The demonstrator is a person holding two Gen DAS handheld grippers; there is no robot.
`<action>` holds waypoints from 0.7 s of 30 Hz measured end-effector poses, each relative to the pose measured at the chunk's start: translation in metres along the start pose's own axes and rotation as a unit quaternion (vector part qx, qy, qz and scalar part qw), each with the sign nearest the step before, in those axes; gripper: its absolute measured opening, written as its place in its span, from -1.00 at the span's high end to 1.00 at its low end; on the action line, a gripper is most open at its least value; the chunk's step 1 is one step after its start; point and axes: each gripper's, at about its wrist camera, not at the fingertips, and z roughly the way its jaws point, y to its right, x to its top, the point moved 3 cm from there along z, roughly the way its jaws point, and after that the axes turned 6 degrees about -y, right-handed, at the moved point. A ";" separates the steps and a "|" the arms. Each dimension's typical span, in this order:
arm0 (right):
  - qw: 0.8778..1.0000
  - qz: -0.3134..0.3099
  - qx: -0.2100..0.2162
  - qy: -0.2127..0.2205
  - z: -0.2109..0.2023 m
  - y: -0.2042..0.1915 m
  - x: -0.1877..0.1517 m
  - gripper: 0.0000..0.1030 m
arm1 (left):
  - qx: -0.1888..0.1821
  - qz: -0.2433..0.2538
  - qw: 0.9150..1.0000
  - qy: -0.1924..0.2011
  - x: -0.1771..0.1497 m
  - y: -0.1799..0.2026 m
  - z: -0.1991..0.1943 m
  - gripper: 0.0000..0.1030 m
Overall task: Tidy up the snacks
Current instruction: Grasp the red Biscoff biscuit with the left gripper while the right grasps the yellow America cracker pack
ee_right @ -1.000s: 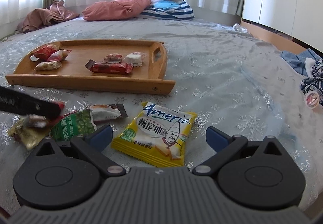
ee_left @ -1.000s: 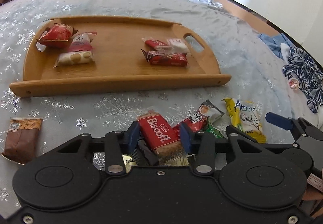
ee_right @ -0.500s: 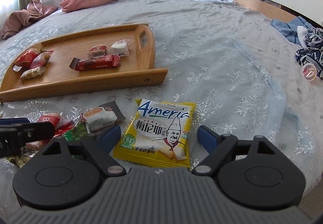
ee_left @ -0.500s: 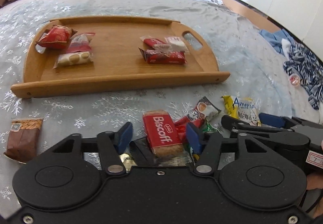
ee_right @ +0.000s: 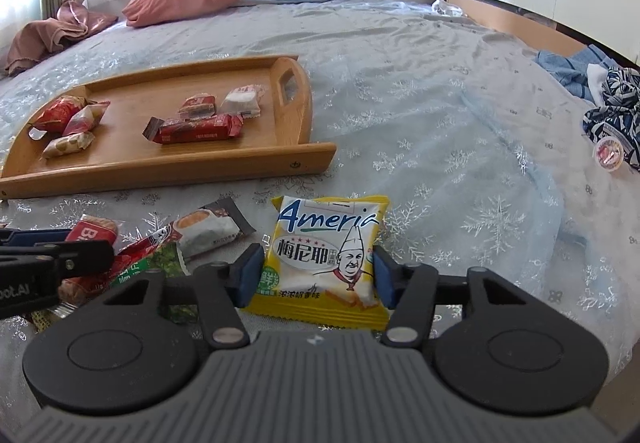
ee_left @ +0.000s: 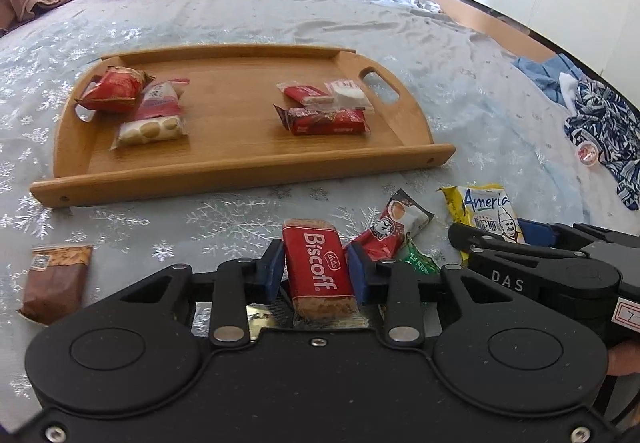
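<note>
Fingers [ee_left: 273, 271] of the left gripper [ee_left: 316, 269] have just closed on a Biscoff pack [ee_left: 318, 269], while the right gripper [ee_right: 314, 275] has been closing to clamp the yellow Ameria pack [ee_right: 326, 255]; both lie on the bed [ee_right: 440, 91], seemingly bound for the wooden tray [ee_left: 240, 167] where sorted snacks sit in two groups.
</note>
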 end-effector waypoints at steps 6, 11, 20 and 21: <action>1.000 0.001 0.005 0.012 -0.009 0.004 0.002 -0.15 | -0.002 -0.014 1.000 0.008 0.003 -0.014 -0.013 0.38; 1.000 0.014 0.020 0.018 -0.018 0.009 0.008 -0.15 | -0.003 -0.026 1.000 0.015 0.010 -0.023 -0.020 0.38; 0.995 0.031 0.091 0.009 -0.020 0.006 0.030 -0.15 | 0.002 -0.049 0.998 0.027 0.031 -0.045 -0.024 0.38; 0.995 0.027 0.099 0.006 -0.020 0.004 0.033 -0.16 | 0.001 -0.052 0.998 0.026 0.033 -0.049 -0.024 0.38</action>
